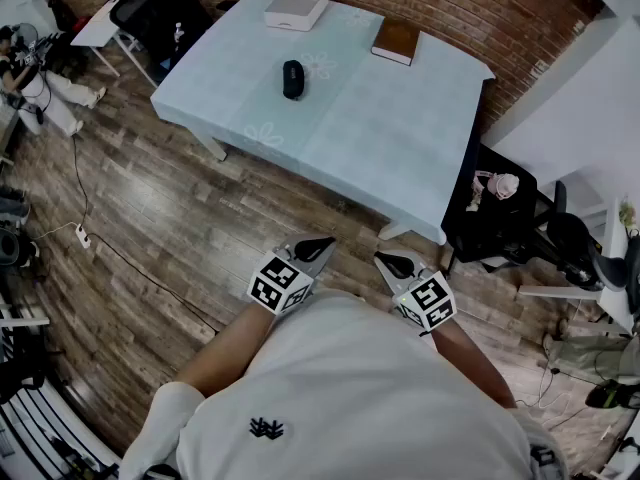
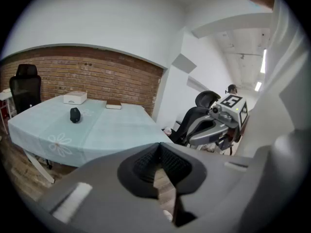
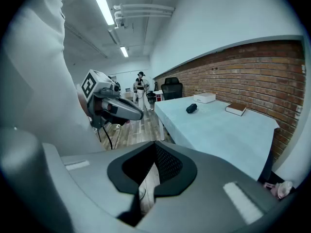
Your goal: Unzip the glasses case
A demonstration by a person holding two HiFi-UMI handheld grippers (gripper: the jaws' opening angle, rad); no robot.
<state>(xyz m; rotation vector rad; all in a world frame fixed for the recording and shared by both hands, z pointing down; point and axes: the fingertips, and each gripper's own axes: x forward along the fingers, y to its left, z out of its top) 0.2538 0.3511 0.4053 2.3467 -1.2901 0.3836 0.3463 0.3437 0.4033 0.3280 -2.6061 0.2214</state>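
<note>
Standing back from the table (image 1: 400, 138), you have floor between yourself and its near edge, so nothing on it is within reach yet. A pale cloth covers it. A white box (image 1: 296, 6) sits at the far edge, and a brown book (image 1: 396, 40) lies further right along that edge, towards the far right corner.

Your left gripper (image 1: 326, 242) and right gripper (image 1: 382, 259) are both held close to your body, short of the near edge, tips angled towards each other. Each gripper's own view shows its jaw tips meeting with nothing between them, only wood floor seen through the small gap behind the tips.

The glasses case (image 1: 292, 78) is the small dark oblong on the left half of the table, lying alone about midway between the white box and the near edge. It is well apart from both grippers, ahead of them and slightly to your left.

Expect it to be light, with a fairly stiff shell. It will likely skid on the cloth as soon as you pull the zip, so pin it first. Clamp the body across its short width with one gripper, clear of the zip line, then pinch the zip pull with the other. The pull is too small to make out from here, so find it once you are close.
</note>
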